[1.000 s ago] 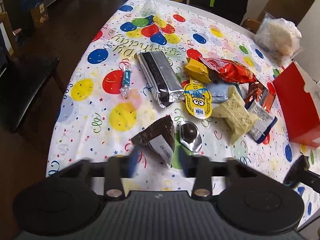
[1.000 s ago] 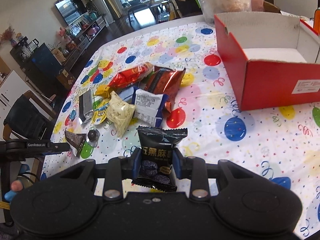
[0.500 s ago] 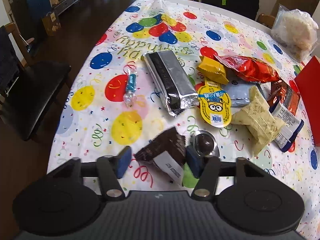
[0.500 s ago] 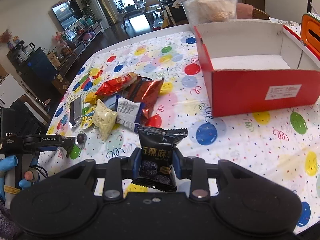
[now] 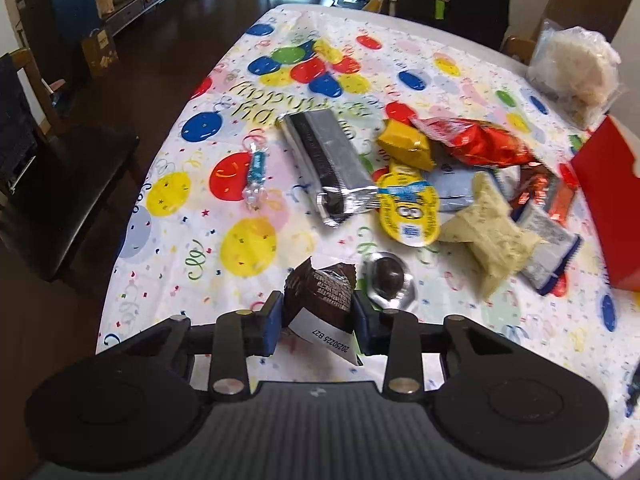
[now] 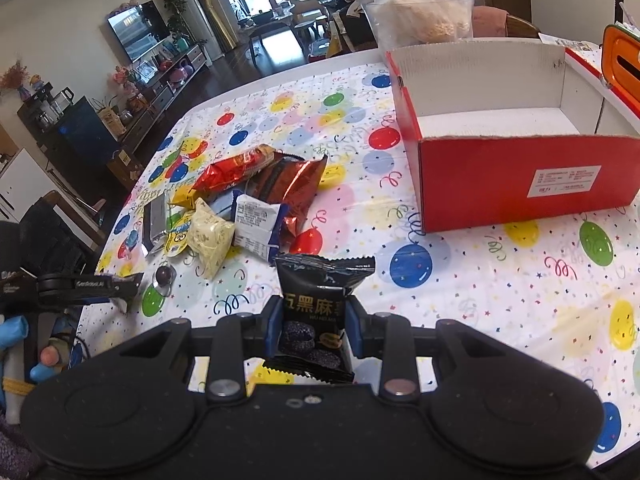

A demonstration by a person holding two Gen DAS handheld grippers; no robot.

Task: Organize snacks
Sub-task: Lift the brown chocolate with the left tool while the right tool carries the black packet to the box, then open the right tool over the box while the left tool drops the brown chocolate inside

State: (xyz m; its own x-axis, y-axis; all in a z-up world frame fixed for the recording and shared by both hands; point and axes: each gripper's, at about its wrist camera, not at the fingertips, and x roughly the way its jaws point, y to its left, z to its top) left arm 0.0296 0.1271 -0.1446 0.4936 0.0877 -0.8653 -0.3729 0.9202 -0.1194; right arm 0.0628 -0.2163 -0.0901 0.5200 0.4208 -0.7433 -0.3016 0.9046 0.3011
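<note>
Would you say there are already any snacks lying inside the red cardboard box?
No, in the right wrist view the red cardboard box shows only its bare white floor and walls, with no snack inside.

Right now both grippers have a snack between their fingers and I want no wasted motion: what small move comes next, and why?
Probably let the left gripper, whose jaws are closing around the brown packet, finish its grip. The right gripper already clamps the black packet, and the red box stands open and looks empty.
</note>
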